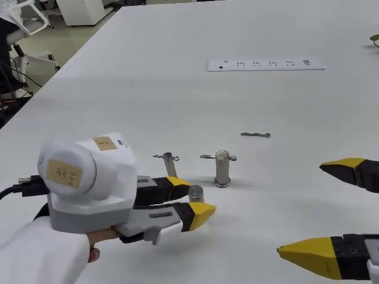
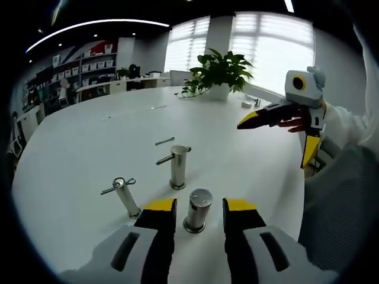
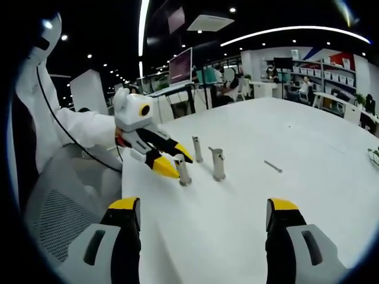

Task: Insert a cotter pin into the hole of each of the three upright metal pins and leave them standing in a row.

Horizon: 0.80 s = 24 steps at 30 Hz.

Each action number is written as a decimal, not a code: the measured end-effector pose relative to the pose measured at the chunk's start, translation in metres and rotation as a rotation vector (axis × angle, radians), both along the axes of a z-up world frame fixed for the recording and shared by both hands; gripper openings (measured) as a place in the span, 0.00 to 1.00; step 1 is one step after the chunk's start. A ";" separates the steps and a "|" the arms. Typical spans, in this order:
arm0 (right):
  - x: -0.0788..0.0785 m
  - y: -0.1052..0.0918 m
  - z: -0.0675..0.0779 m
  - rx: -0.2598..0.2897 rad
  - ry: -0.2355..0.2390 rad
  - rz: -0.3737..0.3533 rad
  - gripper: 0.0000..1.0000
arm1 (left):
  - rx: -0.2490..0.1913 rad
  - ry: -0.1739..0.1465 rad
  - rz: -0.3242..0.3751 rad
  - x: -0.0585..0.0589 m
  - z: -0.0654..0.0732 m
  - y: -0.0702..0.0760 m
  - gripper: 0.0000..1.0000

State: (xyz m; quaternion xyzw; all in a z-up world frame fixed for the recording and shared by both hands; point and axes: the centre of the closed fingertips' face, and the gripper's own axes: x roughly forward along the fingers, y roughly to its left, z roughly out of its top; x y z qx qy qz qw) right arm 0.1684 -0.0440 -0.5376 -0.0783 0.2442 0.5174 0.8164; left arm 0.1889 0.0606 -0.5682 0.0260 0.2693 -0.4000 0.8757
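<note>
Three metal pins stand near the table's front. The middle pin [image 1: 222,168] [image 2: 178,165] is upright with a cotter pin through its top. The left pin [image 1: 170,163] [image 2: 125,194] also carries a cotter pin and leans. The bare third pin [image 1: 196,192] [image 2: 198,208] [image 3: 183,170] stands between the jaws of my left gripper [image 1: 195,199] [image 2: 198,207], which is open with small gaps on both sides. A loose cotter pin [image 1: 256,135] [image 2: 164,141] [image 3: 273,166] lies flat farther back. My right gripper [image 1: 301,209] [image 3: 204,207] hovers wide open to the right, holding nothing.
A white power strip [image 1: 266,64] lies far back on the white table [image 1: 148,100]. A potted plant [image 2: 220,74] stands at the table's far end in the left gripper view. Chairs and shelves sit beyond the table's edge.
</note>
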 end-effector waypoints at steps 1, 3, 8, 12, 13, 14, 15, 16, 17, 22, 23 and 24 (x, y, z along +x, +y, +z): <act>0.000 0.000 0.000 0.000 0.000 0.000 0.85 | -0.009 0.005 0.002 -0.001 0.002 0.000 0.39; -0.001 0.000 0.001 0.007 0.002 0.000 0.85 | -0.002 0.009 -0.013 -0.005 0.003 0.000 0.44; -0.002 0.001 0.003 0.017 0.001 0.000 0.85 | 0.067 0.047 -0.043 -0.017 -0.009 0.008 0.59; -0.001 0.000 0.004 0.015 -0.001 -0.002 0.85 | 0.068 0.063 -0.056 -0.023 -0.011 0.009 0.66; -0.001 -0.001 0.004 0.015 -0.001 -0.003 0.85 | 0.103 0.045 -0.077 -0.024 -0.011 0.010 0.71; -0.001 -0.001 0.004 0.016 -0.001 -0.004 0.85 | 0.116 0.033 -0.082 -0.024 -0.011 0.010 0.78; -0.001 -0.001 0.004 0.015 0.000 -0.004 0.85 | 0.103 0.038 -0.078 -0.025 -0.009 0.008 0.83; -0.001 -0.002 0.004 0.012 -0.001 -0.004 0.85 | 0.086 0.038 -0.084 -0.026 -0.007 0.006 0.90; -0.001 -0.002 0.003 0.008 -0.002 -0.003 0.85 | 0.062 0.044 -0.090 -0.028 -0.004 0.003 0.94; 0.000 -0.004 0.002 -0.003 -0.001 -0.002 0.85 | 0.020 0.067 -0.095 -0.034 0.001 0.000 0.99; 0.001 -0.004 0.002 -0.007 -0.003 -0.001 0.85 | 0.012 0.076 -0.100 -0.036 0.001 -0.001 0.99; 0.001 -0.005 0.002 -0.008 -0.003 -0.002 0.85 | 0.011 0.076 -0.101 -0.037 0.001 -0.001 0.99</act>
